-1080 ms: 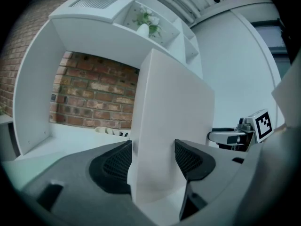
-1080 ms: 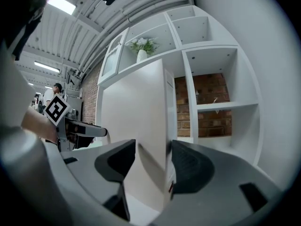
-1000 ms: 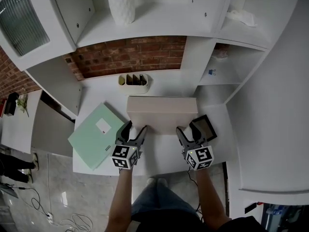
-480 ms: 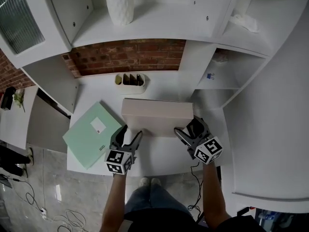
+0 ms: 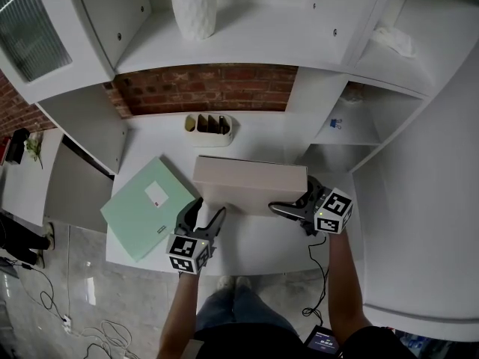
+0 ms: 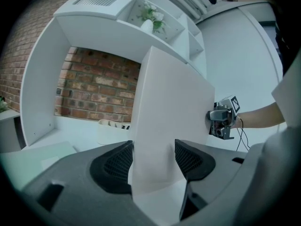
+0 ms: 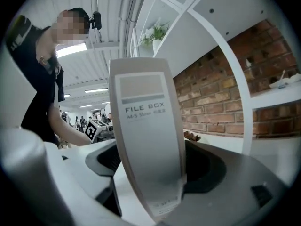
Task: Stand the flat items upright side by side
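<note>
Shelving (image 5: 247, 36) frames the white counter (image 5: 254, 241) in the head view, with a brick wall (image 5: 209, 88) behind it. 1 beige file box (image 5: 251, 185) stands upright on its long edge at the middle of the counter, its length running left to right. 1 green folder (image 5: 147, 206) lies flat just left of the box, turned at an angle. A pen holder (image 5: 208, 128) sits behind the box near the wall, and a white vase (image 5: 193, 4) stands on the shelf above. The left gripper (image 5: 207, 214) reaches in at the box's near left corner. The right gripper (image 5: 296, 199) comes in from the right at the box's right end.

In the left gripper view, its fingers (image 6: 113, 166) stand wide apart with the box's near corner between them, the pads close against its 2 sides. The box's long pale face runs away to the right gripper at the far end. The green folder shows low at the left, flat on the counter.

In the right gripper view, its fingers (image 7: 207, 168) are opening, spread to either side of the box's narrow end. That end rises between them and bears the print "FILE BOX"; the pads do not press on it. Beyond, at the left, are the left gripper's marker cube (image 7: 96, 128) and a person (image 7: 33, 79) in dark clothes.
</note>
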Demonstrator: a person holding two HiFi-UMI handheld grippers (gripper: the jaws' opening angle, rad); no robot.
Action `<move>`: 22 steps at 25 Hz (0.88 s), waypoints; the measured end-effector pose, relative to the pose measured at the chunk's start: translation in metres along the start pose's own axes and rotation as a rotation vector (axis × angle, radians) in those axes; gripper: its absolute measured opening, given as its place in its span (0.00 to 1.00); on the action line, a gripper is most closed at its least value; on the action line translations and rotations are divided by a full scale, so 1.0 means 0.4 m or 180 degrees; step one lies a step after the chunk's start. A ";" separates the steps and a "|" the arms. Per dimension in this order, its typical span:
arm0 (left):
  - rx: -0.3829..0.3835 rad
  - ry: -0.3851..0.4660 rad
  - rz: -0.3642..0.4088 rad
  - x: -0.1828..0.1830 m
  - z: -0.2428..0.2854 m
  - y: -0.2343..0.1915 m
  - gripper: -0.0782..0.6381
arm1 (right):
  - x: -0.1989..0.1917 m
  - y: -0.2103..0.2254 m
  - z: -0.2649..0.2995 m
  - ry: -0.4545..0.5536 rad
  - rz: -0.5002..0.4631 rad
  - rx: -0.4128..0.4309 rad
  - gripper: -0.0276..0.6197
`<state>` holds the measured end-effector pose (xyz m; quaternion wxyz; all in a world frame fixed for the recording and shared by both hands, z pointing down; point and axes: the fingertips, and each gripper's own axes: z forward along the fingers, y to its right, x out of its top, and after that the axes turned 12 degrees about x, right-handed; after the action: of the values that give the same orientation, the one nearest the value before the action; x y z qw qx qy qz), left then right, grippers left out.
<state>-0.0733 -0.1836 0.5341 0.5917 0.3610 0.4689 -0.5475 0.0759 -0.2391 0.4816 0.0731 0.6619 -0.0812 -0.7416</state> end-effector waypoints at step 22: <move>0.0041 -0.0059 -0.0007 -0.012 -0.009 -0.031 0.47 | 0.029 -0.055 -0.020 0.0535 -0.0484 -0.1208 0.51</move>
<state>-0.0859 -0.1804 0.5388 0.5931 0.3592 0.4603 -0.5544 0.0827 -0.2203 0.4648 0.1467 0.7000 0.1164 -0.6892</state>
